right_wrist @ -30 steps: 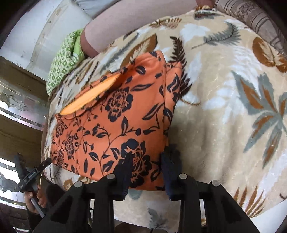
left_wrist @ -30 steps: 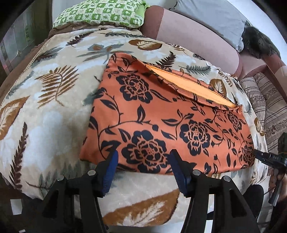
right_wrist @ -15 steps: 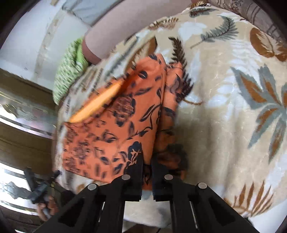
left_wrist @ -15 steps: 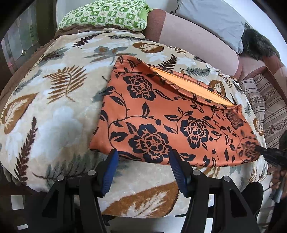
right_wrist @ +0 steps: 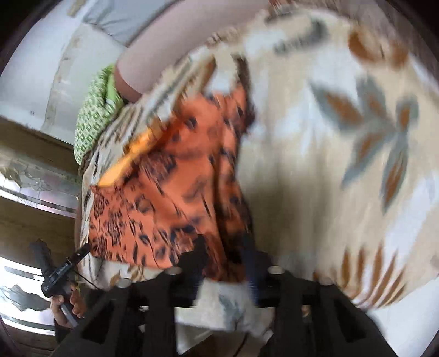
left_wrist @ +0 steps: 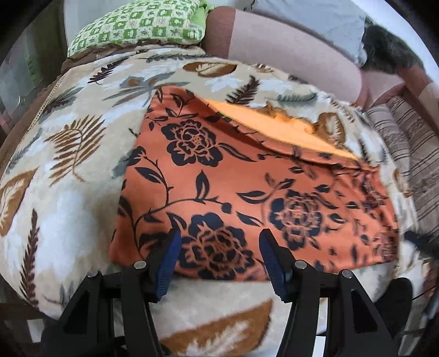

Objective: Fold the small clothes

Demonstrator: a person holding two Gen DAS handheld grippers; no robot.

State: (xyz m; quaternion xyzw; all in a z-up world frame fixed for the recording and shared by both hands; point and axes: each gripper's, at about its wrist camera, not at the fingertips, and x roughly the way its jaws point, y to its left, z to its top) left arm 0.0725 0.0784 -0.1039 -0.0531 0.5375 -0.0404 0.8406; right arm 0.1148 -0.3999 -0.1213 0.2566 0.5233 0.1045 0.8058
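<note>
Bed, covered by cream plush blanket with brown and grey leaf print [left_wrist: 68,170]; bears all below; green checked pillow [left_wrist: 142,24] at far end. Orange satin garment with black rose print [left_wrist: 219,178], lying flat mid-blanket, long axis running across both claws' fronts, paler orange lining exposed along far edge. Left claw [left_wrist: 219,261]: released, straddling near hem, closest to it. Right claw [right_wrist: 223,263]: jaws opening at opposite corner, cloth between; that view blurred, yet alone shows hand [right_wrist: 65,304] gripping the left handle.

Home bedroom: leaf-print blanket [left_wrist: 68,192], green checked pillow [left_wrist: 142,27].
</note>
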